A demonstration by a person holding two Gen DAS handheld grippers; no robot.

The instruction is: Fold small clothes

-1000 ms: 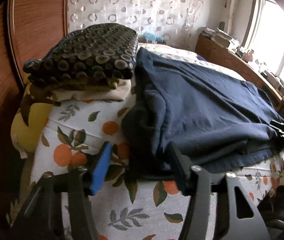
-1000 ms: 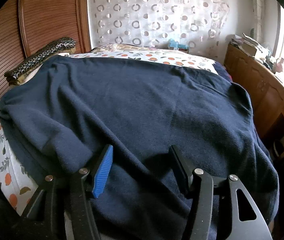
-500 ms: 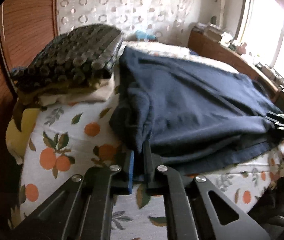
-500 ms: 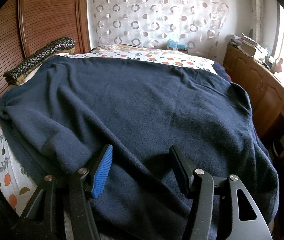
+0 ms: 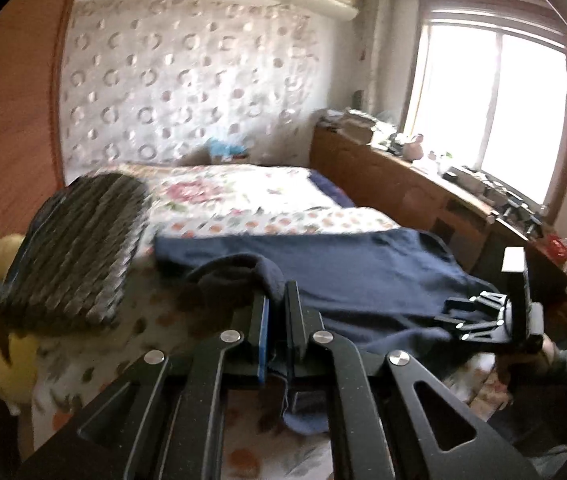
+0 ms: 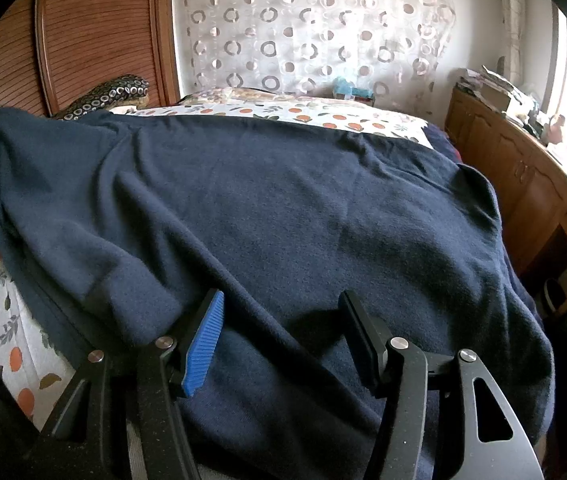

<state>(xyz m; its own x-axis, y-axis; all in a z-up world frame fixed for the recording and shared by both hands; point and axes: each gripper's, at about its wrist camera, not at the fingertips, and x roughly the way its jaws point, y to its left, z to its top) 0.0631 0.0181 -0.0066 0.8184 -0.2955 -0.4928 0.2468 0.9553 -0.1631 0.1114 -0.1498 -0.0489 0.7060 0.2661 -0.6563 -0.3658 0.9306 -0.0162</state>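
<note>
Left gripper (image 5: 277, 300) is clamping the navy garment's (image 6: 283, 208) edge; right gripper (image 6: 279, 312) is hovering half-open over the cloth, gripping nothing.

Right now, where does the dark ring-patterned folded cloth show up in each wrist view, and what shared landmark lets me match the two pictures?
Left wrist view: the ring-patterned cloth fills the left middle, stacked beside the navy garment.
Right wrist view: the same cloth is a small strip at upper left, peeking out behind the navy garment, against the wooden headboard.
Shared landmark: the white circle-patterned curtain behind the bed.
</note>
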